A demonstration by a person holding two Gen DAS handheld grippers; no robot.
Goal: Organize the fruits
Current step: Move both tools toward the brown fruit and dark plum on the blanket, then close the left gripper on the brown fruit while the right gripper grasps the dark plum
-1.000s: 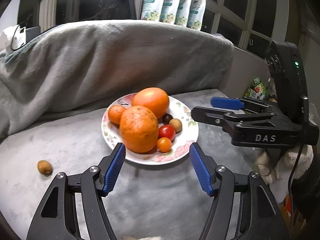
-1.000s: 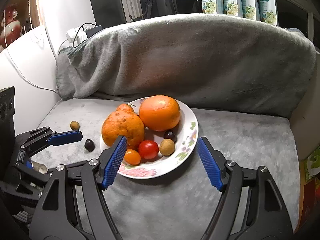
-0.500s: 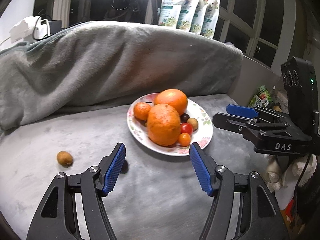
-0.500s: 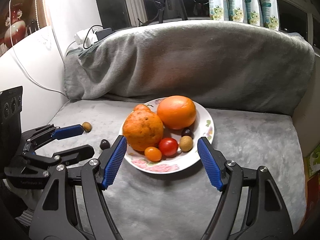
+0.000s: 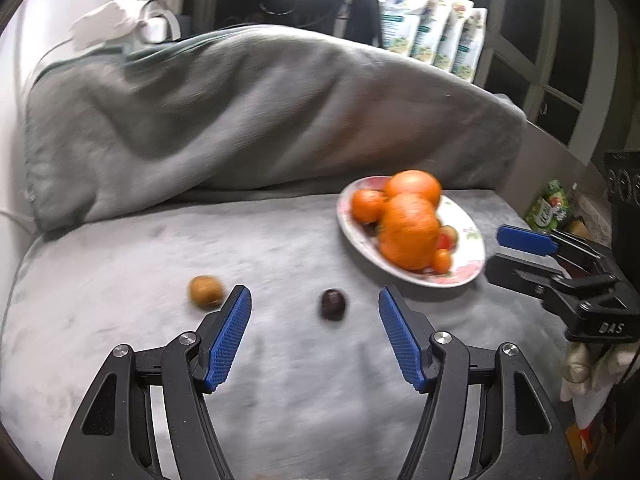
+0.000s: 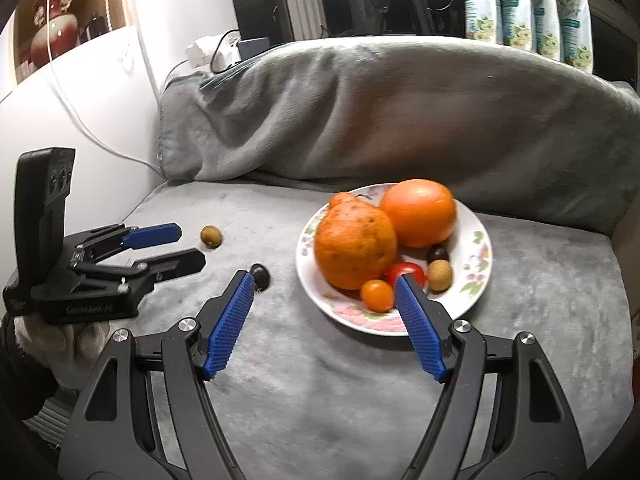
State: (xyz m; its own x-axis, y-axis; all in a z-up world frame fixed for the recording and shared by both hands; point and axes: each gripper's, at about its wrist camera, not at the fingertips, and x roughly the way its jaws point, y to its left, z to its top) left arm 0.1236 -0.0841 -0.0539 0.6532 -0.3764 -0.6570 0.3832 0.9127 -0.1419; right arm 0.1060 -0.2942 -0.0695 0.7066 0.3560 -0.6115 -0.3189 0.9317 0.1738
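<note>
A flowered plate (image 5: pixel 464 220) (image 6: pixel 476 240) holds two big oranges (image 6: pixel 354 246), a small orange, cherry tomatoes (image 6: pixel 376 295) and small fruits. A dark small fruit (image 5: pixel 333 304) (image 6: pixel 260 274) and a brown small fruit (image 5: pixel 205 291) (image 6: pixel 211 236) lie loose on the grey cover left of the plate. My left gripper (image 5: pixel 315 306) is open and empty, with the dark fruit just ahead between its fingers. My right gripper (image 6: pixel 324 292) is open and empty, near the plate's front edge.
A grey blanket (image 5: pixel 240 120) is draped over the backrest behind. Snack bags (image 6: pixel 524 4) stand on the sill above. A white wall and cable (image 6: pixel 80 112) are at the left. Packets (image 5: pixel 548 208) sit off the right edge.
My left gripper has swung left, away from the plate, so the dark fruit now lies between its fingers. My right gripper has shifted a little left. Both stay open.
</note>
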